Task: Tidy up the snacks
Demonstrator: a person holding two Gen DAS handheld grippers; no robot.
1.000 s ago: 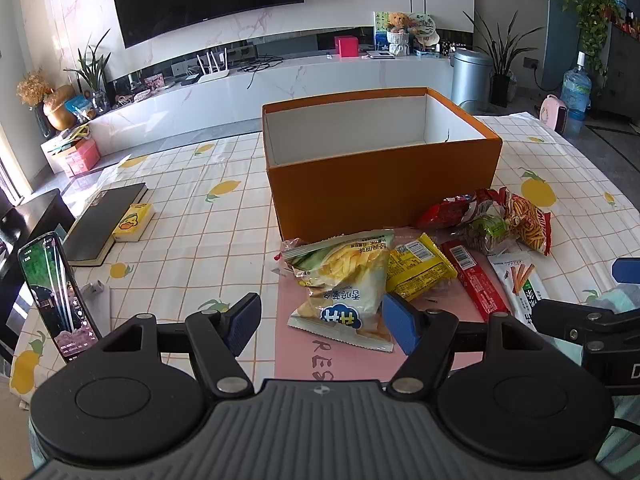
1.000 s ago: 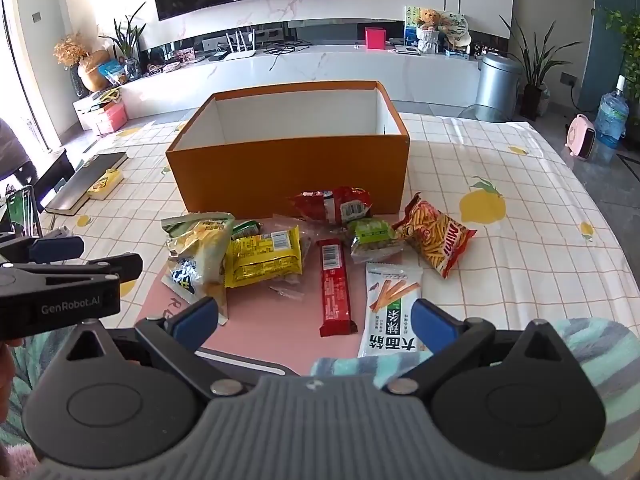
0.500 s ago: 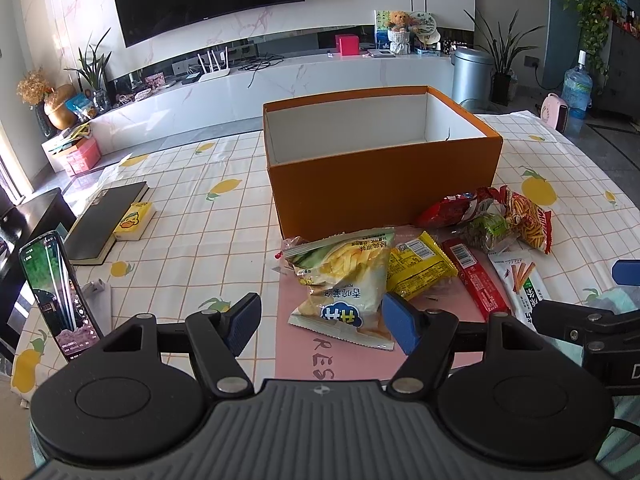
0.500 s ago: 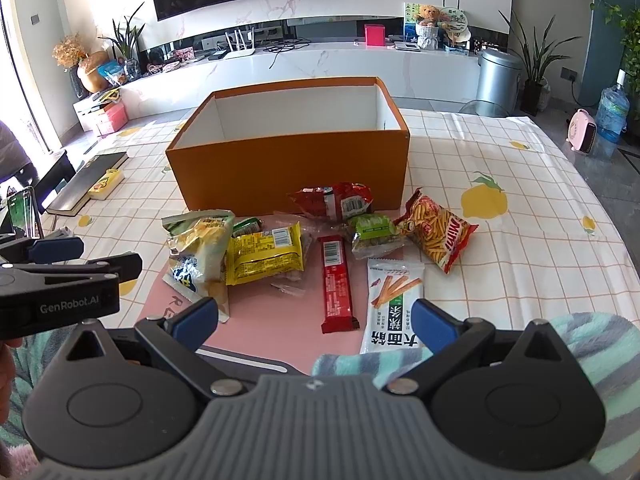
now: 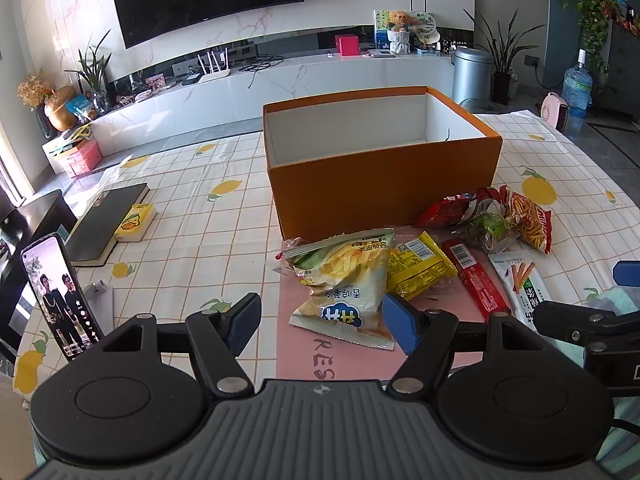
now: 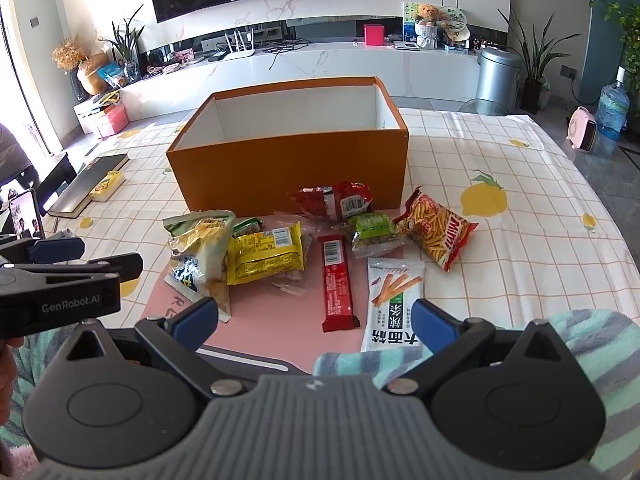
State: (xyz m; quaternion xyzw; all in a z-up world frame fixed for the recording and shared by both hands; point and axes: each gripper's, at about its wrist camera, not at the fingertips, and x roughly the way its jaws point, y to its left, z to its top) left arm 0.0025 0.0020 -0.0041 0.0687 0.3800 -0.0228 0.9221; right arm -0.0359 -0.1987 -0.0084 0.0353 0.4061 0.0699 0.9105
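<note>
An open orange box point(image 5: 384, 184) point(image 6: 288, 168) with an empty white inside stands mid-table. In front of it lie several snack packs on a pink mat point(image 6: 276, 304): a green-yellow chip bag point(image 5: 344, 276) point(image 6: 200, 252), a yellow pack point(image 5: 420, 270) point(image 6: 266, 252), a red bar point(image 5: 476, 278) point(image 6: 336, 284), a white stick-snack pack point(image 6: 394, 304), a green pack point(image 6: 372, 230), a red bag point(image 6: 336, 200) and an orange Mimi bag point(image 6: 436, 232). My left gripper point(image 5: 320, 328) is open and empty, just short of the chip bag. My right gripper point(image 6: 316, 320) is open and empty, near the red bar's front end.
A phone on a stand point(image 5: 58, 296), a dark book point(image 5: 106, 220) and a yellow box point(image 5: 134, 222) lie at the table's left. A striped teal cloth point(image 6: 480, 340) covers the near edge. The tablecloth point(image 6: 520, 216) has a lemon check pattern.
Both grippers have edged slightly forward toward the snacks. Both stay open and nothing on the table has moved.
</note>
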